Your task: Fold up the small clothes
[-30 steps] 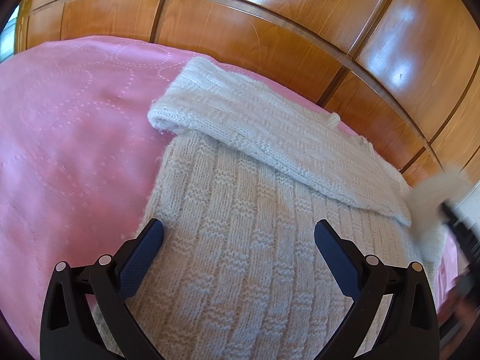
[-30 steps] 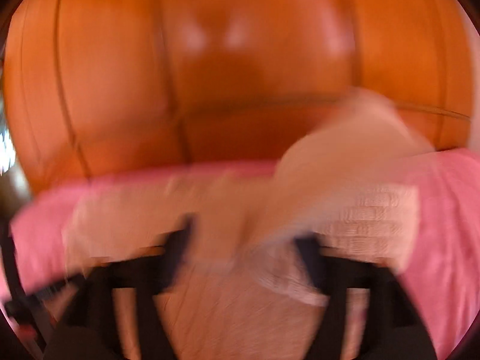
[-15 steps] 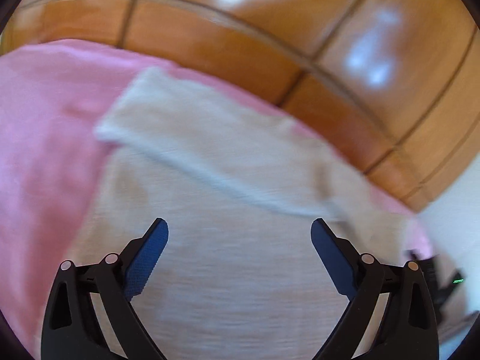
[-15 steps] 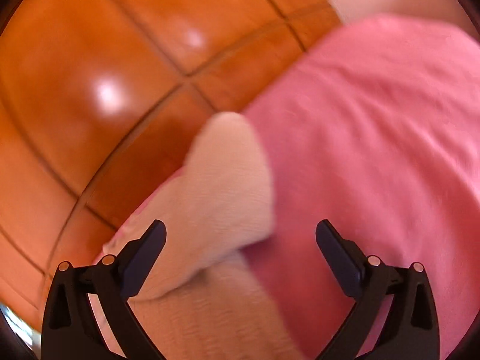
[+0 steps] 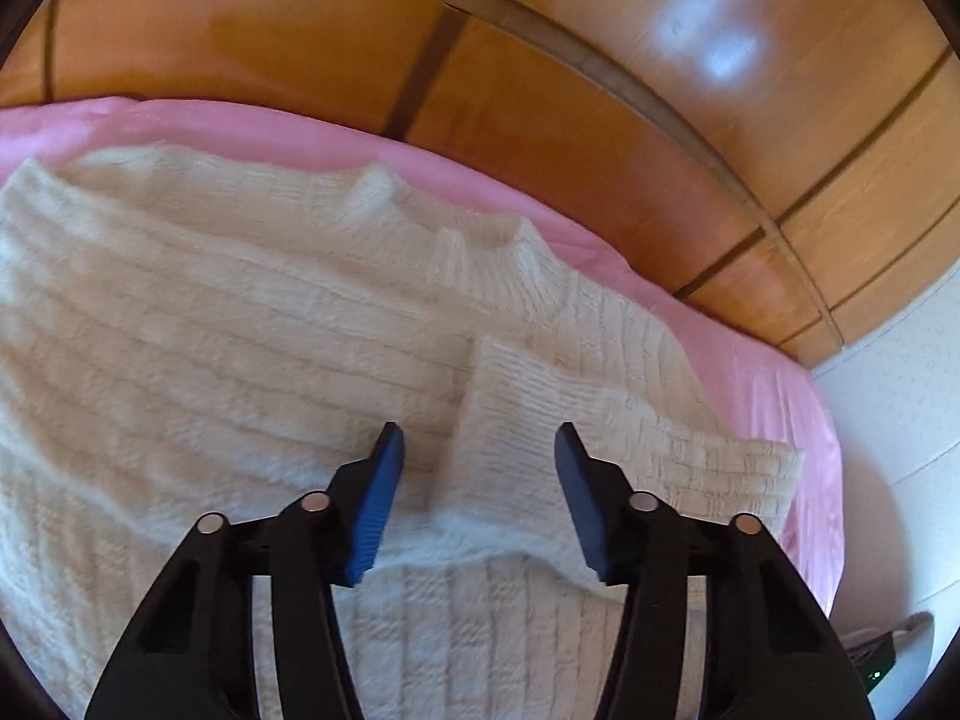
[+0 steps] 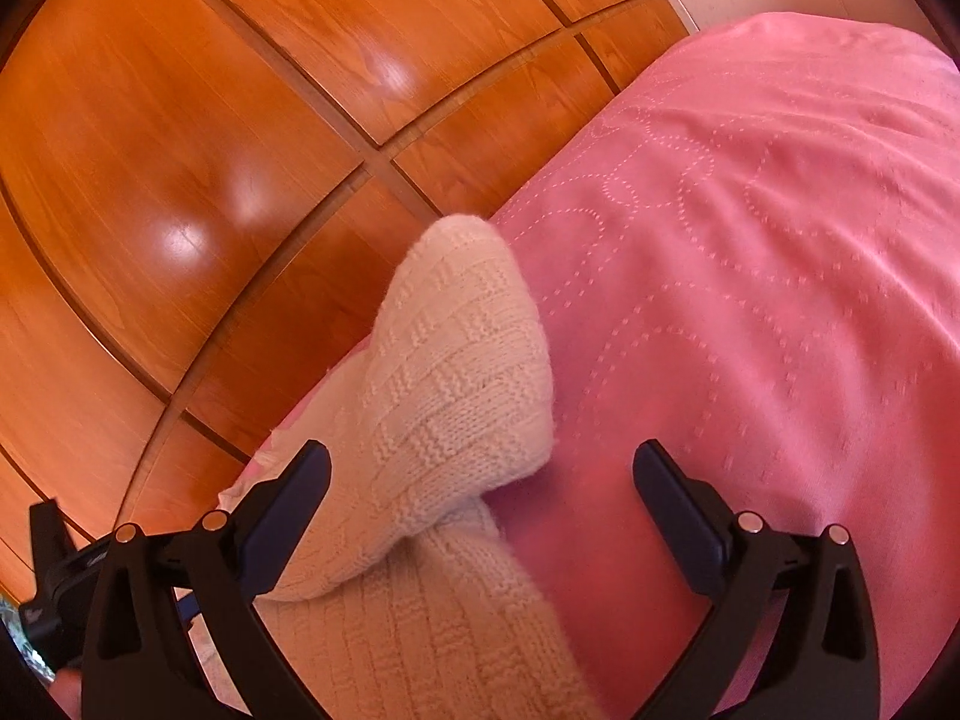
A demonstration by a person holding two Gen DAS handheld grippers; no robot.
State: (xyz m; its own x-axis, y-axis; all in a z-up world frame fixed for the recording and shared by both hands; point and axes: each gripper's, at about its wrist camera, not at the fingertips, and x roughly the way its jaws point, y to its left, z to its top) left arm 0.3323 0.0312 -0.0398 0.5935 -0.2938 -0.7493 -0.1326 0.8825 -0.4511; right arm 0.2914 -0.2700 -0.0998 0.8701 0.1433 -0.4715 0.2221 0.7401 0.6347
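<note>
Two claws, two different states: your left claw has just been closing, with the folded sleeve cuff between its blue pads, though I see no firm pinch yet. Your right claw hangs released beside the other sleeve. Relative to the wooden headboard, the cream sweater lies just below, on the pink bed. Both sleeves look folded inward now; next comes the body fold.
</note>
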